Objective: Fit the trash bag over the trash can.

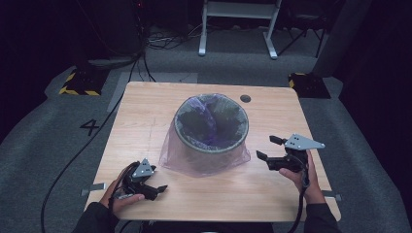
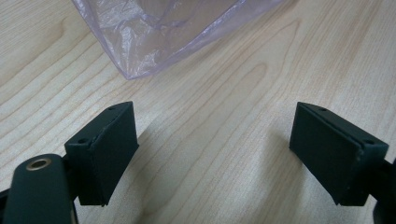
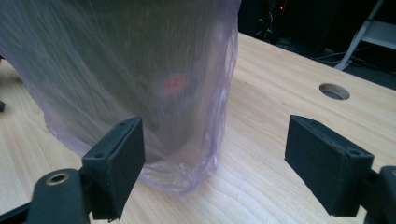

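Note:
A grey waste bin (image 1: pixel 212 125) stands in the middle of the wooden table (image 1: pixel 272 184), with a thin purple plastic bag (image 1: pixel 194 162) pulled over its rim and hanging down around its outside. The bag's loose lower edge (image 2: pixel 140 51) spreads on the wood. My left gripper (image 1: pixel 156 190) rests low at the front left, open, jaws empty, pointing toward the bag's corner. My right gripper (image 1: pixel 270 147) hovers to the right of the bin, open, with nothing between its pads. In the right gripper view the bag-covered bin wall (image 3: pixel 140 79) stands just beyond the left jaw.
A round cable hole (image 1: pixel 245 98) is in the table behind the bin. Black cables run across the grey floor at the left. A white frame (image 1: pixel 238 24) stands at the back, and yellow-black striped bases (image 1: pixel 80 85) flank the table.

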The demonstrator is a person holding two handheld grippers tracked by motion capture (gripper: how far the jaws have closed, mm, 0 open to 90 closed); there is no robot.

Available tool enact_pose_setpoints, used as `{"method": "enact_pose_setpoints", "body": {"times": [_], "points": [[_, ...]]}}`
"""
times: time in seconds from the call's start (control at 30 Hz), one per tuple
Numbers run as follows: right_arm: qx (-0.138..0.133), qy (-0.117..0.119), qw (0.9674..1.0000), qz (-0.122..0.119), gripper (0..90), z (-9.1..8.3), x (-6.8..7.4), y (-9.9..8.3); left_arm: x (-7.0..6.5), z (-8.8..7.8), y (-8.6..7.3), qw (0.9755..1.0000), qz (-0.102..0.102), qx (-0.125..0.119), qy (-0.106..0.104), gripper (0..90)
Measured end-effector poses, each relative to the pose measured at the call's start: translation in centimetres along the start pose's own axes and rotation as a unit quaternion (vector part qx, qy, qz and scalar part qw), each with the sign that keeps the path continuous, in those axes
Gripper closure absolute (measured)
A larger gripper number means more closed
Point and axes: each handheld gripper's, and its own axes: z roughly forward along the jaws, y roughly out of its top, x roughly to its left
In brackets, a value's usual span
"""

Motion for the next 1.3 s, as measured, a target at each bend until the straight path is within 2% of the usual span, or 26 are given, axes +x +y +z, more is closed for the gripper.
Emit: {"method": "enact_pose_setpoints", "body": {"times": [0.33,0.83,1.3], "points": [[-0.015,-0.01,0.9994,-0.03,19.7,-0.6,0.2,3.3,0.0,0.1,0.1,1.0,0.0,0.0,0.0,14.6],[-0.02,-0.016,0.9987,-0.045,20.6,-0.3,0.1,6.1,0.0,0.1,0.1,1.0,0.001,0.0,-0.001,14.5],[-0.022,-0.015,0.9985,-0.048,19.1,0.2,0.2,8.7,0.0,0.1,0.1,1.0,0.001,0.0,-0.001,14.5]]}}
